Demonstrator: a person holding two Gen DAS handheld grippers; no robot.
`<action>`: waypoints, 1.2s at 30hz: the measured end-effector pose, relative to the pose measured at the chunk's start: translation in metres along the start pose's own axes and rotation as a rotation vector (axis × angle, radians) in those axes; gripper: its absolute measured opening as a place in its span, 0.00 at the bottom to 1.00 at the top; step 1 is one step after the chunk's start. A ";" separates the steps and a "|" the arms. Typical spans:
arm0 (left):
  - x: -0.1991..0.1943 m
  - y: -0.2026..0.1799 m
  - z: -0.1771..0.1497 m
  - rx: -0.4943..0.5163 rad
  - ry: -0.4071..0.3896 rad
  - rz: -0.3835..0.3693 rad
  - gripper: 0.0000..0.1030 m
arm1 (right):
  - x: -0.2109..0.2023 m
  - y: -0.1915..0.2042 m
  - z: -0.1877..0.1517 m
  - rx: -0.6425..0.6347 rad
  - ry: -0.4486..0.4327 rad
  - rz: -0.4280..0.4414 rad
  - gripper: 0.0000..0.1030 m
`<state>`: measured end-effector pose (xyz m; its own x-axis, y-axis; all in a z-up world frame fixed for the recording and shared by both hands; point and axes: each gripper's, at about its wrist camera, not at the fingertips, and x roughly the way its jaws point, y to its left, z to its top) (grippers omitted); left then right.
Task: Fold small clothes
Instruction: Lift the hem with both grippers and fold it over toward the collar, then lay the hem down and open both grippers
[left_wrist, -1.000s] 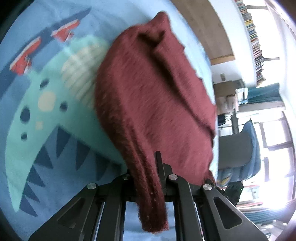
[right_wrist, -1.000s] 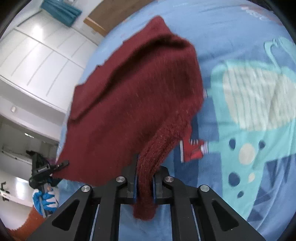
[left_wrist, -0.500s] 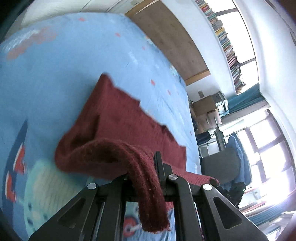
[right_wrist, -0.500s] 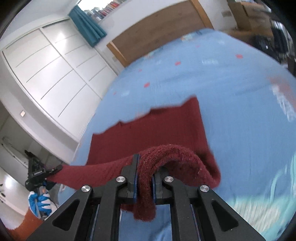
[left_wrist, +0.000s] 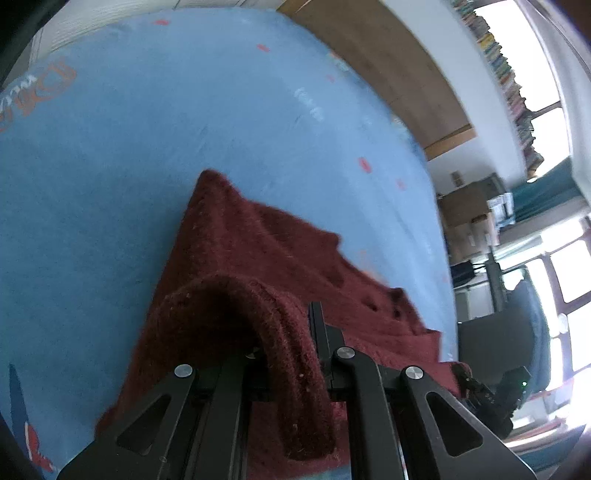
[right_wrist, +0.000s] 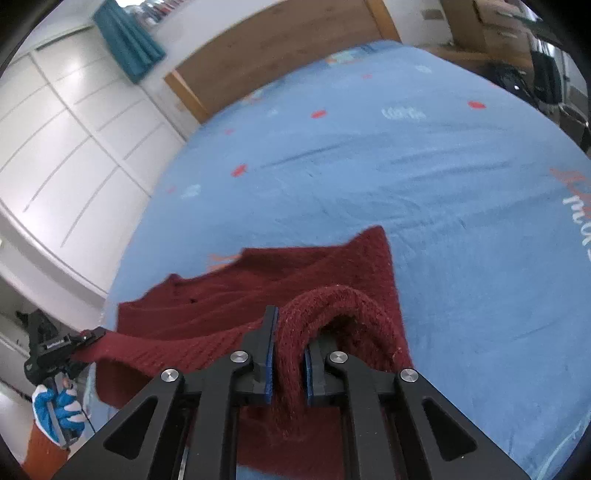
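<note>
The blue printed bedcover (left_wrist: 184, 147) fills most of both views, and far more bare blue now lies ahead of each tool than a second ago, when the dinosaur print sat under the tools. The dark red knitted garment (left_wrist: 258, 258) has changed with it: earlier it hung bunched and draped in front of the tools, and now its far part lies spread flat on the bed ahead of them, with the near edge lifted. I judge this to be the near edge being carried forward over the laid-out part, so a fold is under way but not yet set down.

The left tool (left_wrist: 291, 354) is clamped nearly closed on a thick rolled edge of the knit, which loops over its fingers. The right tool (right_wrist: 290, 365) pinches a similar roll between its blue pads (right_wrist: 269, 369), jaws almost together. In the right view the left tool shows off to the left, held by a blue-and-white gloved hand (right_wrist: 55, 410).

Beneath both tools the garment's near edge is cut off by the frame, and motion blur hides whether sleeves are tucked in.
</note>
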<state>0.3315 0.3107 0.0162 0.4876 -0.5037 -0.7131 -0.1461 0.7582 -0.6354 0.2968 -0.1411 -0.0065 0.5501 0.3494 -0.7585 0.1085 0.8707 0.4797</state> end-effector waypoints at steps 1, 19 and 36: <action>0.003 0.005 0.001 -0.012 0.008 0.008 0.08 | 0.007 -0.004 0.001 0.010 0.010 -0.011 0.13; -0.011 0.041 0.021 -0.159 0.000 -0.068 0.56 | 0.033 -0.009 0.016 0.064 0.008 -0.008 0.66; 0.023 -0.051 -0.007 0.339 -0.092 0.247 0.57 | 0.047 0.052 0.021 -0.285 0.007 -0.175 0.67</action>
<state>0.3442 0.2579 0.0297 0.5504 -0.2623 -0.7926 0.0154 0.9524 -0.3045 0.3454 -0.0870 -0.0081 0.5381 0.1878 -0.8217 -0.0355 0.9791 0.2005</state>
